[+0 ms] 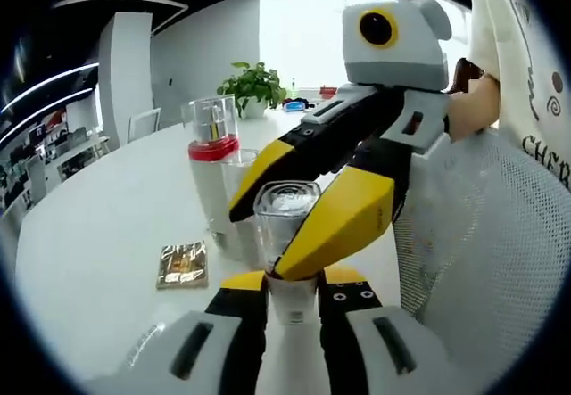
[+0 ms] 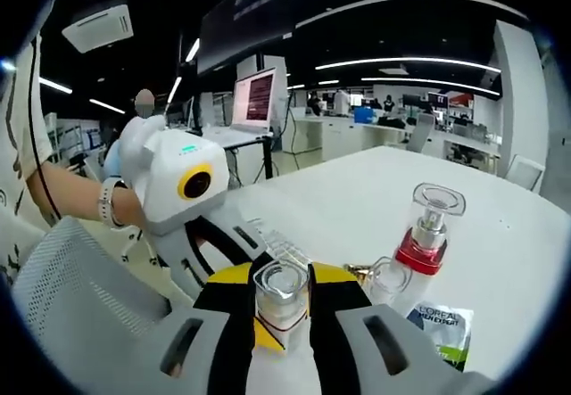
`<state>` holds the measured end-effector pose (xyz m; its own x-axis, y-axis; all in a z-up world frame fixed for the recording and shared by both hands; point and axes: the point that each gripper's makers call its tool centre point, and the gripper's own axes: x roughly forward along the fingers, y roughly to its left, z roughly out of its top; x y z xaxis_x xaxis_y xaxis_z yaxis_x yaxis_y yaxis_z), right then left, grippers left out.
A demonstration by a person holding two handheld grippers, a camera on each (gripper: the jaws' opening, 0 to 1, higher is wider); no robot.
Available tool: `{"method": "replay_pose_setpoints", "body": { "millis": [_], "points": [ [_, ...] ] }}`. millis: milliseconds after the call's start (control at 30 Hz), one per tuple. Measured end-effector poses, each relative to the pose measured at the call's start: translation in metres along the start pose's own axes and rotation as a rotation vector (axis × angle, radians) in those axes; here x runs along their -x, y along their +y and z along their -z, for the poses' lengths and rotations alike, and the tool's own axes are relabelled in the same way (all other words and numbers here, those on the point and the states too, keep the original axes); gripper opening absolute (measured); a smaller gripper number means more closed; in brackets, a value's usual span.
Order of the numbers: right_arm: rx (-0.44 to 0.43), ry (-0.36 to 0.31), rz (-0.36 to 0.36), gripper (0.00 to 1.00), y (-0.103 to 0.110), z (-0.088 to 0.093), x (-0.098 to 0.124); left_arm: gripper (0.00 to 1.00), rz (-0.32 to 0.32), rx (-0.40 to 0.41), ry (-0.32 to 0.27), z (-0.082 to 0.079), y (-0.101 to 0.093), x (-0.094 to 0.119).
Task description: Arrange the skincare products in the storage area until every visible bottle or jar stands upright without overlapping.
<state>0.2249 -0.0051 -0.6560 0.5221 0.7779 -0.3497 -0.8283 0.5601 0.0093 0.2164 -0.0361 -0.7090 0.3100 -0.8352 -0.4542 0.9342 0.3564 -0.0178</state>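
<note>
A white bottle with a clear cap (image 1: 287, 209) stands upright on the white table (image 1: 107, 226). My left gripper (image 1: 292, 281) is shut on its lower body. My right gripper (image 1: 294, 201) reaches in from the upper right, its yellow-tipped jaws pressed on either side of the clear cap. In the right gripper view the same bottle (image 2: 281, 292) sits between the right gripper's (image 2: 281, 277) jaws, and the left gripper (image 2: 234, 254) comes in from the left. A bottle with a red collar (image 1: 212, 141) (image 2: 428, 226) stands upright nearby, beside a clear jar (image 1: 239, 170) (image 2: 388, 279).
A flat sachet (image 1: 183, 264) (image 2: 442, 325) lies on the table near the bottles. A grey mesh chair (image 1: 500, 234) (image 2: 71, 279) stands at the table's edge, with the person behind it. A potted plant (image 1: 252, 83) sits at the far end.
</note>
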Motion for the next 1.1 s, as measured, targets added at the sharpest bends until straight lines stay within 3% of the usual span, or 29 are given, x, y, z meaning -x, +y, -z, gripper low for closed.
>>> {"method": "replay_pose_setpoints", "body": {
  "millis": [300,733,867,1100],
  "points": [
    [0.021,0.010,0.019,0.23,-0.002,0.002,-0.002,0.16,0.006,0.026,-0.028,0.002,0.002,-0.002],
    [0.083,0.028,0.026,0.27,0.001,0.003,0.002,0.18,-0.007,-0.011,-0.038,0.002,0.004,0.000],
    [0.087,0.022,0.031,0.27,0.001,-0.001,0.006,0.24,-0.010,-0.044,-0.007,0.008,0.002,-0.002],
    [0.121,0.022,0.026,0.26,0.006,-0.004,0.021,0.25,-0.045,-0.022,0.001,0.011,0.009,0.002]
  ]
}}
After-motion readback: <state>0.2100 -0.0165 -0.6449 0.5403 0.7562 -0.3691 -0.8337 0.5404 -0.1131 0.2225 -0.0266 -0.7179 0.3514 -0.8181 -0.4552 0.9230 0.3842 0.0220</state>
